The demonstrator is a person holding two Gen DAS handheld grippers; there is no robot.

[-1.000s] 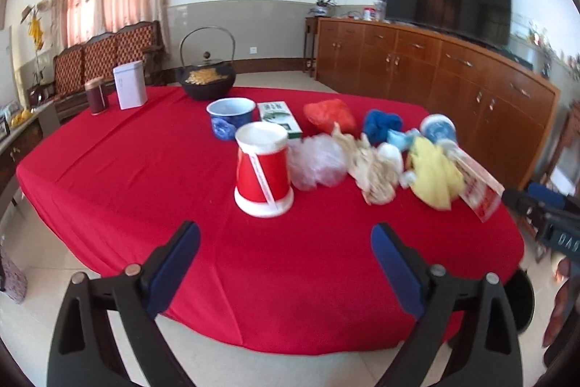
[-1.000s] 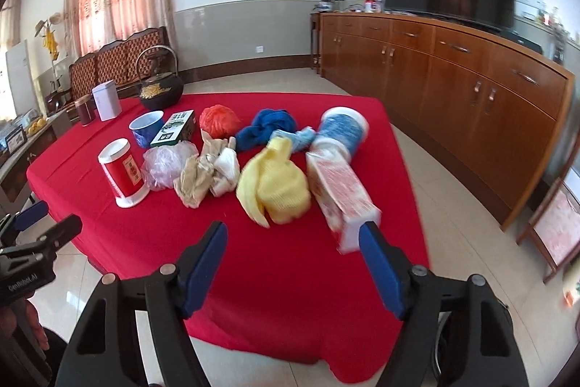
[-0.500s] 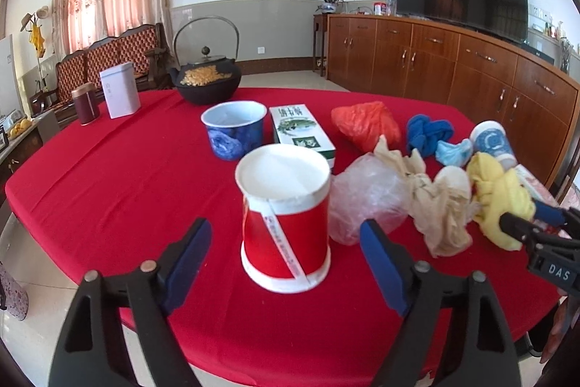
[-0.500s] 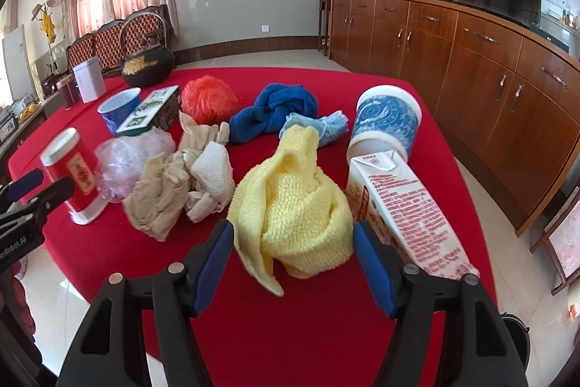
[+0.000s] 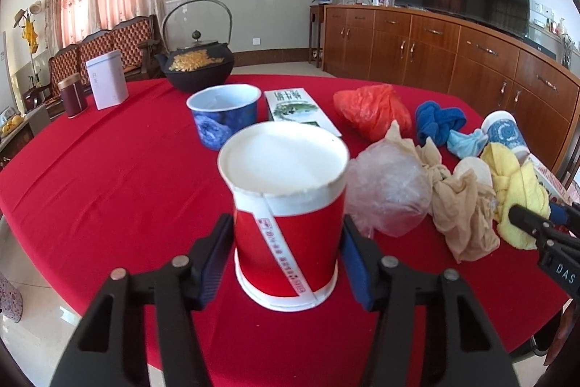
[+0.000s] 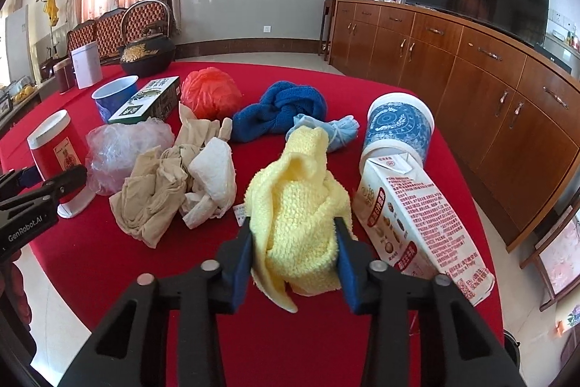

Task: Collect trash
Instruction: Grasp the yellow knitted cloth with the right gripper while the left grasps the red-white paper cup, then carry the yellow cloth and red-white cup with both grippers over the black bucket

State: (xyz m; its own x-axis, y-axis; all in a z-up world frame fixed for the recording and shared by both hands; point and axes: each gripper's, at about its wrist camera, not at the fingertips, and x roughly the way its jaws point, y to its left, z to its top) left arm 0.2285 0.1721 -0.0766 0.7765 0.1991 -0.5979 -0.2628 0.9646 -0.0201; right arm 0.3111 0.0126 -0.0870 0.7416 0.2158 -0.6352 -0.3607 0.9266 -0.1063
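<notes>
A red paper cup (image 5: 286,223) stands upside down on the red tablecloth (image 5: 108,184). My left gripper (image 5: 286,260) has its blue pads against both sides of the cup. A yellow cloth (image 6: 297,223) lies crumpled on the cloth in the right wrist view; my right gripper (image 6: 295,260) has its pads pressed on both its sides. The red cup also shows in the right wrist view (image 6: 58,155), with the left gripper around it.
Around lie a clear plastic bag (image 5: 388,194), beige rags (image 6: 159,191), a milk carton (image 6: 420,227), a blue-white cup on its side (image 6: 398,129), a blue towel (image 6: 279,111), a red bag (image 6: 210,93), a green box (image 6: 148,100), a blue bowl (image 5: 224,118) and a black kettle (image 5: 197,68).
Both grippers moved forward over the table and closed, the left around the red cup, the right around the yellow cloth.
</notes>
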